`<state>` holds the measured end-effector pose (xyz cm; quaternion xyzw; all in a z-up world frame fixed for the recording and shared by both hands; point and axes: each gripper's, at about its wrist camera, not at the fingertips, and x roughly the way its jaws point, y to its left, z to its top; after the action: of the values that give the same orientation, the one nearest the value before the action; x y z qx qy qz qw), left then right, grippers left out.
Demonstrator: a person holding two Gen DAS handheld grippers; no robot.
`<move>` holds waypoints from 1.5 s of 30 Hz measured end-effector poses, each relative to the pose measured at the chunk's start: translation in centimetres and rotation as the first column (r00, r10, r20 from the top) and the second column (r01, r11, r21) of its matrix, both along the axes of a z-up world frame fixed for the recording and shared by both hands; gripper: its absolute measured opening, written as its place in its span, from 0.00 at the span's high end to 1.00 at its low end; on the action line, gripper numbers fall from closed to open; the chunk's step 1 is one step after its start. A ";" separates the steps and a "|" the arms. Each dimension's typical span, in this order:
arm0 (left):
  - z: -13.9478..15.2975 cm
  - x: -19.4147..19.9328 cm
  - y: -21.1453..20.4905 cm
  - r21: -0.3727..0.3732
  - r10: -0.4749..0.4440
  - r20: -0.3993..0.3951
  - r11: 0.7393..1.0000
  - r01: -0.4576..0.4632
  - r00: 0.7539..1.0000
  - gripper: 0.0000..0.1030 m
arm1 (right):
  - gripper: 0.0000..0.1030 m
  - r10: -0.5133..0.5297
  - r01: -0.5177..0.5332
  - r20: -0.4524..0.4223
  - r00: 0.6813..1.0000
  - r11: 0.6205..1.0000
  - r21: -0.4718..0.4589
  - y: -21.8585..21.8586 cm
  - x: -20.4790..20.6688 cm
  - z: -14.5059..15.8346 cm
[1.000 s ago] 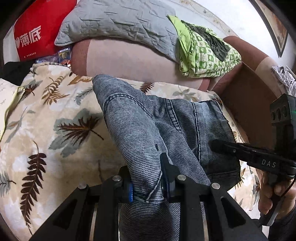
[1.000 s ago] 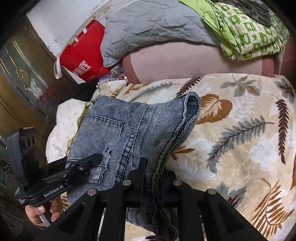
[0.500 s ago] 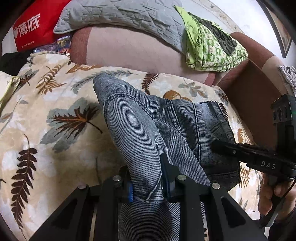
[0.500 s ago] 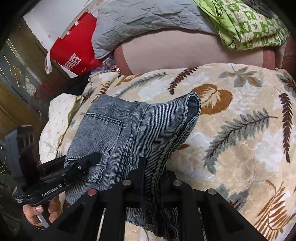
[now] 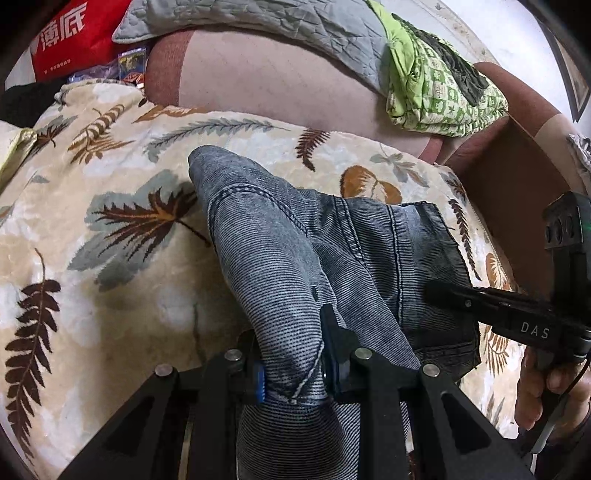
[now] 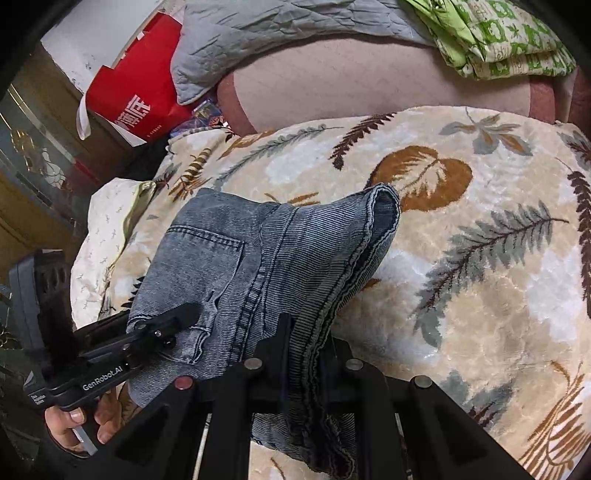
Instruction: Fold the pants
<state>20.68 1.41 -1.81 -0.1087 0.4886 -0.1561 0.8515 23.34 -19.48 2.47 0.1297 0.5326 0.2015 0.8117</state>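
Note:
Grey-blue denim pants (image 5: pixel 369 251) hang folded between my two grippers, and their far fold rests on a leaf-patterned blanket (image 5: pixel 110 295). My left gripper (image 5: pixel 291 354) is shut on a bunched edge of the denim at the bottom of the left wrist view. In the right wrist view it shows again as the left gripper (image 6: pixel 188 312), low at the left with a hand under it. My right gripper (image 6: pixel 306 343) is shut on the stitched edge of the pants (image 6: pixel 229 266). From the left wrist view, the right gripper (image 5: pixel 430 290) reaches in from the right onto the denim.
The blanket (image 6: pixel 480 295) covers a sofa seat. Behind it is a pink backrest (image 5: pixel 277 85) with a grey quilted pillow (image 5: pixel 277 22) and a green patterned cloth (image 5: pixel 436 85) on top. A red bag (image 5: pixel 74 33) sits far left, a brown armrest (image 5: pixel 517 203) at right.
Both grippers have sunk toward the blanket with the pants still in them. More of the blanket shows in front of the backrest. Neither grip has changed.

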 end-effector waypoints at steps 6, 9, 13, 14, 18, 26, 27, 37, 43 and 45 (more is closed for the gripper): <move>-0.8 0.3 0.2 0.000 0.007 -0.014 1.000 -0.007 1.000 0.74 | 0.87 -0.015 0.015 -0.030 0.999 1.000 -0.011 -0.5 0.5 -1.8; -1.4 0.4 0.5 -0.001 0.017 -0.030 1.000 -0.017 0.999 0.72 | 0.87 -0.035 0.034 -0.047 0.998 0.999 -0.020 -0.9 0.8 -2.8; -2.0 0.5 0.8 0.005 0.029 -0.041 1.000 -0.029 0.999 0.66 | 0.84 -0.049 0.045 -0.070 0.996 0.998 -0.049 -1.1 1.0 -4.2; -2.1 0.6 0.8 0.008 0.031 -0.042 1.000 -0.030 0.999 0.64 | 0.84 -0.048 0.044 -0.072 0.996 0.998 -0.055 -1.1 1.0 -4.4; -2.5 0.7 1.0 0.029 0.044 -0.040 0.999 -0.042 0.998 0.51 | 0.82 -0.056 0.051 -0.077 0.995 0.996 -0.066 -1.1 1.1 -4.9; -1.0 -0.7 2.6 0.090 0.122 0.003 0.988 -0.122 0.993 0.34 | 0.66 -0.085 0.080 -0.021 0.996 0.983 -0.166 -1.0 0.2 -3.6; -0.4 -1.2 2.8 0.102 0.131 0.026 0.986 -0.133 0.991 0.32 | 0.66 -0.093 0.095 0.019 0.996 0.973 -0.208 -0.8 -0.5 -2.6; -2.2 -3.2 1.9 0.245 0.180 0.038 0.952 -0.184 0.983 0.28 | 0.40 0.002 0.011 0.046 0.999 0.957 -0.290 2.5 -5.5 -4.1; 1.6 -7.1 0.7 0.308 0.177 0.146 0.927 -0.214 0.973 0.28 | 0.30 -0.048 0.097 0.185 0.982 0.960 -0.261 0.7 -9.0 1.0; 2.5 -8.9 -0.1 0.317 0.168 0.174 0.923 -0.217 0.970 0.27 | 0.24 -0.074 0.127 0.211 0.975 0.961 -0.247 0.0 -11.0 1.5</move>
<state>11.82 1.34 0.67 0.0012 0.4322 0.0062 0.9017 12.37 -19.46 3.97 0.0286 0.4628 0.1005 0.8803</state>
